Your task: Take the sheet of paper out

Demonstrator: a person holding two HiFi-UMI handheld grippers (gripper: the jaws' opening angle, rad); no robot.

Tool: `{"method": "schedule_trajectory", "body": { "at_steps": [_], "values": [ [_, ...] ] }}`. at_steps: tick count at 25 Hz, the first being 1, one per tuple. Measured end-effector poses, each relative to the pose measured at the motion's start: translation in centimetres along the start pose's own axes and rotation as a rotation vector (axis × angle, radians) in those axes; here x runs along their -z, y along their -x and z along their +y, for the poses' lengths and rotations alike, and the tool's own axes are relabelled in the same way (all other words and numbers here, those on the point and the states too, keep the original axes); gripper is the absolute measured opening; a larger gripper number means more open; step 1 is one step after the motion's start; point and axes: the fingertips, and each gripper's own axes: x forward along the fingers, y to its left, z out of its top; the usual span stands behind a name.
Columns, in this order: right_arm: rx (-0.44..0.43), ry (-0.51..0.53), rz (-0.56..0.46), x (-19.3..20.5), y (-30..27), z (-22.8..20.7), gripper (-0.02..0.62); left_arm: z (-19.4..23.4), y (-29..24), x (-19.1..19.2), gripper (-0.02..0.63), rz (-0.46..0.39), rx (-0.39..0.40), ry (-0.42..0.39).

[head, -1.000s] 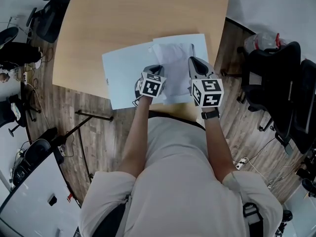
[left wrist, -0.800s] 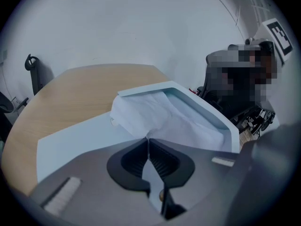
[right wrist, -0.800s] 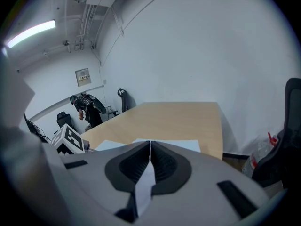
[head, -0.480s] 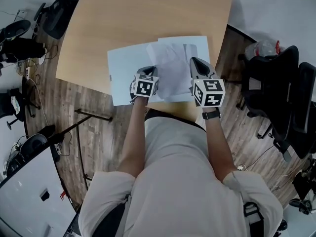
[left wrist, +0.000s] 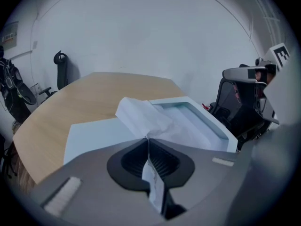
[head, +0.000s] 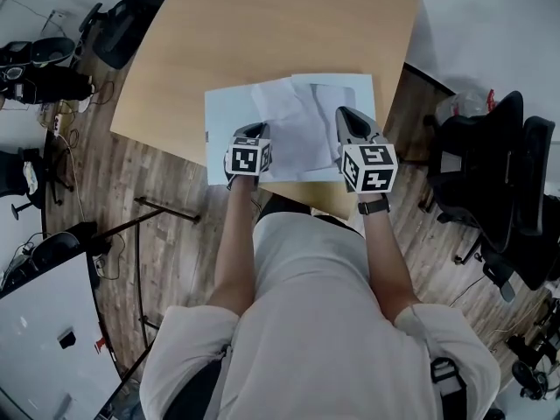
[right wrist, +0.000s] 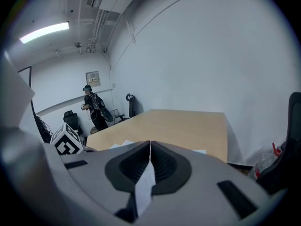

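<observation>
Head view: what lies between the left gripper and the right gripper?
A crumpled white sheet of paper lies between the left gripper and right gripper, over a pale blue folder; the head view shows it.

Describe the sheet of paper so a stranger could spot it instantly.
On the wooden table lies a pale blue folder, near the person. The sheet of paper lies on it, pinched by the left tool; it alone is white and creased.
</observation>
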Motion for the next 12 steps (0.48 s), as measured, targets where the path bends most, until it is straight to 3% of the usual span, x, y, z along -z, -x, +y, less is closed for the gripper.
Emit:
{"method": "schedule_trajectory", "body": {
  "at_steps": [12],
  "values": [
    [0.020,0.049,-0.082,-2.2,3.8,2.0,0.014,2.3,5.4,-2.0,0.018,-0.125,-0.048,0.029]
  ]
}}
